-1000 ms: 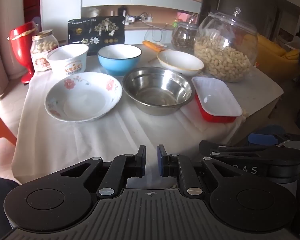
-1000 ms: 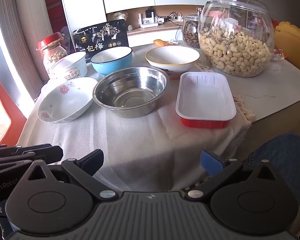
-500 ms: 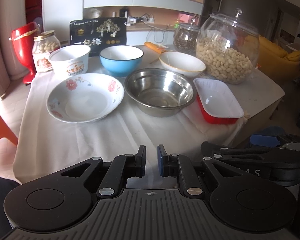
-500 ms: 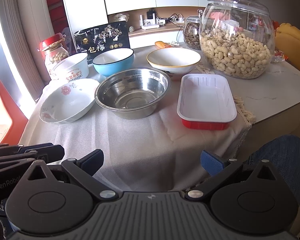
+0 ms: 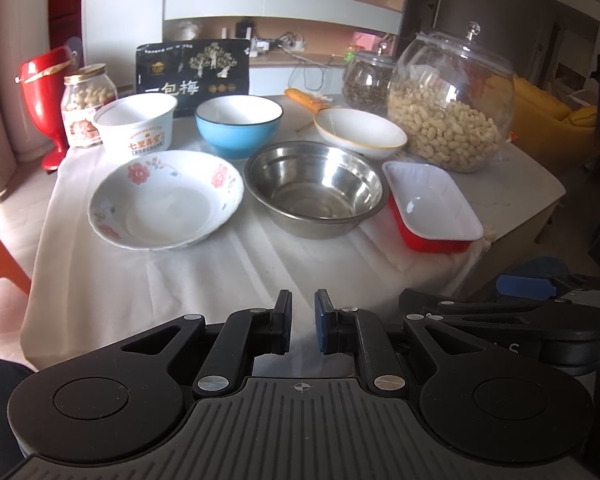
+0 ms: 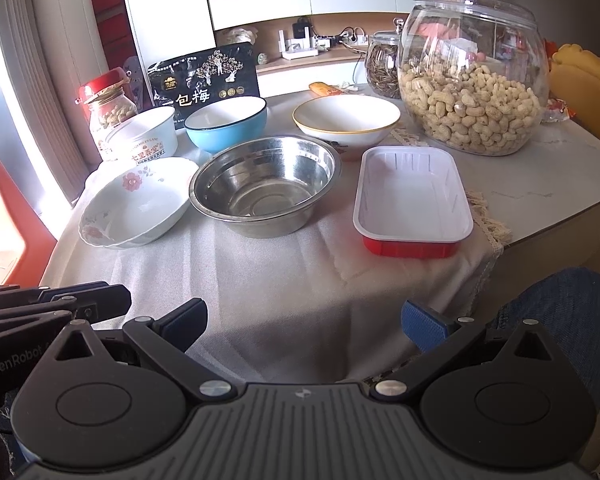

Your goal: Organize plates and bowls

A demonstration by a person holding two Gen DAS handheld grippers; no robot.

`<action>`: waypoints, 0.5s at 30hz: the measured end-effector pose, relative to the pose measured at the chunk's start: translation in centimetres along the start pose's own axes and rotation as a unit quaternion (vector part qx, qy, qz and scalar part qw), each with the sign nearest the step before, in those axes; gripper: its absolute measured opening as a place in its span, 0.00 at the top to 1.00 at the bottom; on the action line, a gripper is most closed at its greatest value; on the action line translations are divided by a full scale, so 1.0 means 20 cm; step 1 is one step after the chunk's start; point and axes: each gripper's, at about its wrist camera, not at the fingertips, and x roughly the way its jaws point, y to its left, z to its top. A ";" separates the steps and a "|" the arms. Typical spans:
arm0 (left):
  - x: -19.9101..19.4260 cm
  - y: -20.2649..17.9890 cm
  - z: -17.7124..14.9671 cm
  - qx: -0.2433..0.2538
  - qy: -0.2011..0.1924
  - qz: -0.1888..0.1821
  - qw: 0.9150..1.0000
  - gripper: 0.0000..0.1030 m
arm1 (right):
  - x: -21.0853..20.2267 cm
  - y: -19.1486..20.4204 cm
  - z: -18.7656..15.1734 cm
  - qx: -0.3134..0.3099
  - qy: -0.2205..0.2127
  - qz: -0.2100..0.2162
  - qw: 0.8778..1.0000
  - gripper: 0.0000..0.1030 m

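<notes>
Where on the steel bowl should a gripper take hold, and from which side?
Grip the thin rolled rim of the steel bowl at its near edge, one finger inside and one outside. The near side is clear cloth; the other sides are crowded by neighbouring dishes.

Left gripper closed, empty, before steel bowl

Two handheld grippers hover side by side, both angled downward. The left gripper has its jaws drawn nearly together with nothing between them; the right gripper has its jaws spread wide, also empty.
</notes>
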 end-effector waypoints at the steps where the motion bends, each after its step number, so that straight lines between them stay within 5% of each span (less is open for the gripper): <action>1: 0.00 0.00 0.00 0.000 0.000 0.000 1.000 0.86 | 0.00 0.00 0.00 0.001 0.000 0.000 1.000 0.00; 15: 0.01 0.00 -0.01 0.001 0.001 -0.001 1.000 0.86 | 0.00 -0.01 0.00 0.005 -0.004 0.000 1.000 0.00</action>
